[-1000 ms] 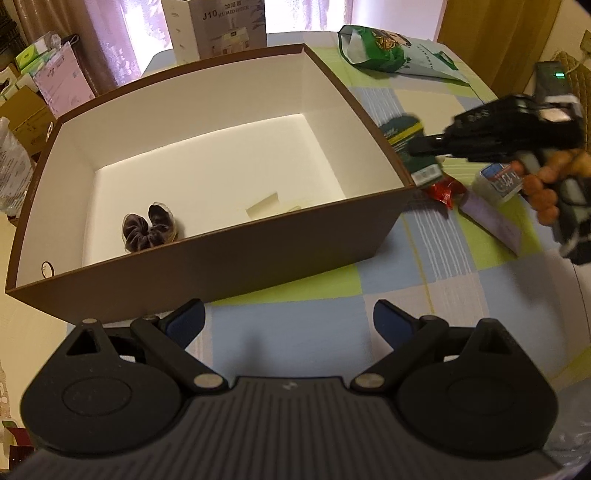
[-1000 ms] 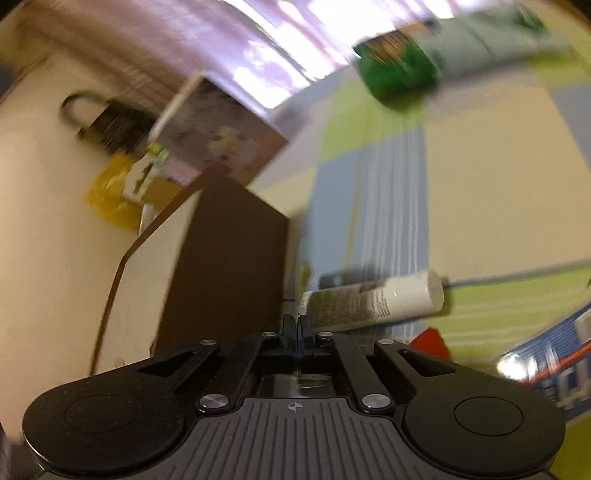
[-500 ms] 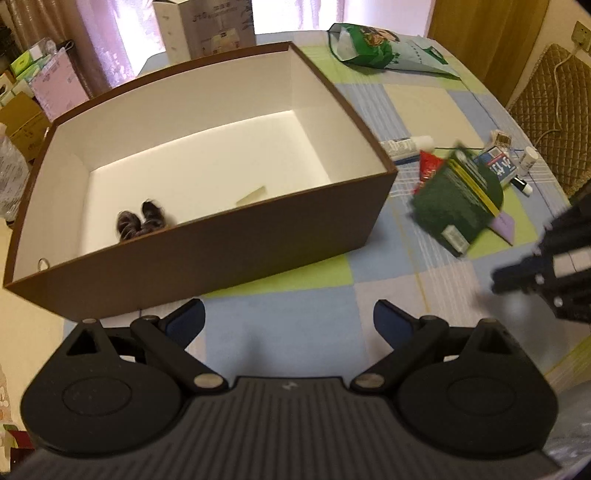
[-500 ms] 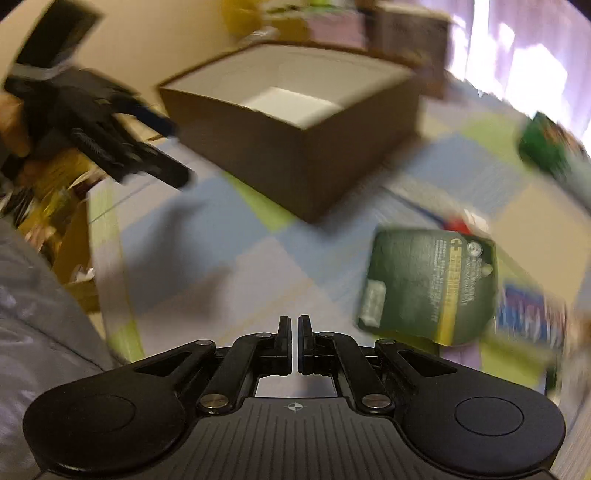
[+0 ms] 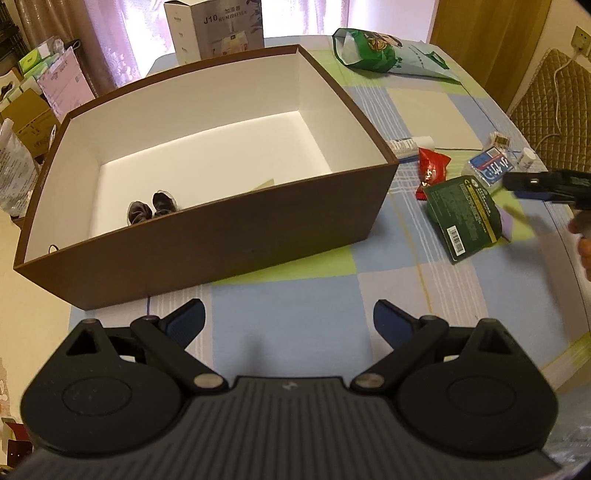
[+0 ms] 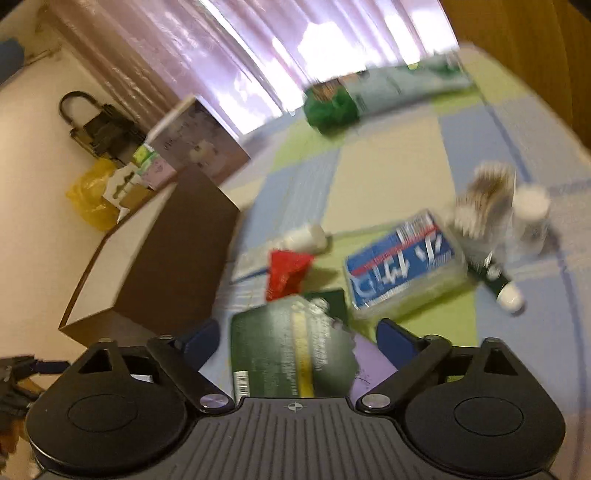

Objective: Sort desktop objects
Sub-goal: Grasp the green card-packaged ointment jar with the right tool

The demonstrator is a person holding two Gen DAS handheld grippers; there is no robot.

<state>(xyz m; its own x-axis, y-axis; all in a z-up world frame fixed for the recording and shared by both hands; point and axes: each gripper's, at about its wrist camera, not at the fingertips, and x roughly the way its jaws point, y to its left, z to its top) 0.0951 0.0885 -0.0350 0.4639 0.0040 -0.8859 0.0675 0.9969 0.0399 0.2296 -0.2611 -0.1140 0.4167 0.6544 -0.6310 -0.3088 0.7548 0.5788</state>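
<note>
A brown box with a white inside stands on the checked tablecloth; a dark scrunchie and a small card lie in it. My left gripper is open in front of the box's near wall, holding nothing. A dark green packet lies flat to the right of the box. My right gripper is open, its fingers on either side of and above the green packet; the view is blurred. The right gripper shows at the right edge of the left wrist view.
Beside the packet lie a red wrapper, a blue pack, a white tube, a small bottle and a purple card. A green bag and a humidifier carton stand at the far side. The table edge curves close on the right.
The right gripper, shut before, has opened. The green packet left it near the box's corner and now lies on the table; the gripper swung away and came back over it. The left gripper stayed put.
</note>
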